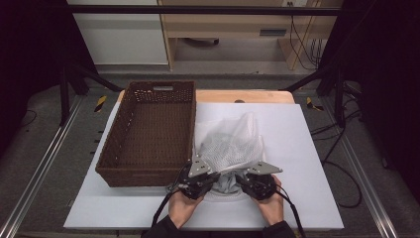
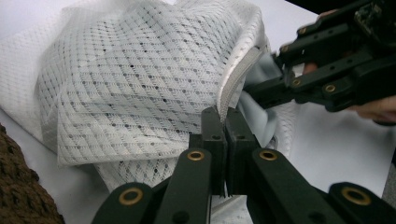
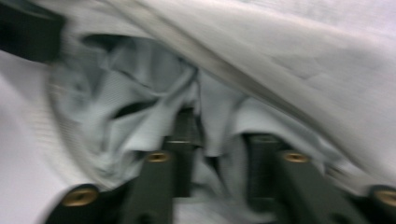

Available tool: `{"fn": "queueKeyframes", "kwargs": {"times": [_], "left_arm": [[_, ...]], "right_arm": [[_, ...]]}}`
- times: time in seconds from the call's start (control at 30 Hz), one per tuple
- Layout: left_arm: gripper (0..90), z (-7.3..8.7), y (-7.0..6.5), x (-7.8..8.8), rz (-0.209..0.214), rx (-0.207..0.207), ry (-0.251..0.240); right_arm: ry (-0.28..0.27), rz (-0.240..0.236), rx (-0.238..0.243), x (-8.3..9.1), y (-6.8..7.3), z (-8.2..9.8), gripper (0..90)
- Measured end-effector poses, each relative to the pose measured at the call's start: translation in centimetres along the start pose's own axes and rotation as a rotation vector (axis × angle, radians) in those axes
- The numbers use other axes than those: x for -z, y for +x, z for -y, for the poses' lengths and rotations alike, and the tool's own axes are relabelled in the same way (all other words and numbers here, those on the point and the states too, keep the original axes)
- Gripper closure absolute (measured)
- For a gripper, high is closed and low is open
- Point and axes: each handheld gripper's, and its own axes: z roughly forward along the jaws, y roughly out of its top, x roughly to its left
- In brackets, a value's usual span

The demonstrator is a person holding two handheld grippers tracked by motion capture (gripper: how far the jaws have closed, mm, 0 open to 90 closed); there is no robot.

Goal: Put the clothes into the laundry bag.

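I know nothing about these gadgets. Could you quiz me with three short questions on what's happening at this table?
1. True or false: the brown wicker basket has laundry in it.
2. What does the left hand-held gripper pinch? A) the basket's rim B) the edge of the white mesh bag C) a cable
3. Fill in: the right hand-held gripper reaches into the bag's mouth at a pale ____ cloth.

Key: 1 false, it holds nothing; 2 B; 3 grey, with a fold of it between the jaws, though blur hides whether they press it.
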Motion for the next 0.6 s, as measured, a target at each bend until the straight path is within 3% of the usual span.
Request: {"fn": "queueKeyframes", "kwargs": {"times": [0.07, 0.2, 0.3, 0.37, 0.43, 0.5, 0.6], "left_arm": [[88.0, -0.1, -0.1, 0.1, 0.001, -0.004, -0.003], [88.0, -0.2, -0.2, 0.3, 0.013, -0.009, -0.008], [88.0, -0.2, -0.4, 0.5, 0.022, -0.015, -0.005], [88.0, -0.2, -0.6, 0.6, 0.030, -0.021, -0.005], [88.0, -0.2, -0.8, 0.7, 0.035, -0.031, 0.002], [88.0, -0.1, -0.9, 0.6, 0.035, -0.039, 0.012], [88.0, 0.1, -0.8, 0.3, 0.034, -0.037, 0.022]], "right_arm": [[-0.006, -0.002, 0.029, -0.5, 0.9, -0.5, 76.5], [-0.001, 0.008, 0.036, -2.1, 1.8, -1.4, 77.5], [-0.017, 0.079, -0.006, -3.5, 1.2, -1.6, 82.1], [-0.037, 0.169, -0.033, -4.0, 0.8, -1.6, 83.3], [-0.036, 0.298, -0.042, -4.3, 0.3, -1.5, 83.8], [-0.038, 0.367, -0.078, -4.4, -0.4, -1.3, 83.8], [-0.058, 0.321, -0.117, -3.9, -1.1, -1.0, 81.3]]}}
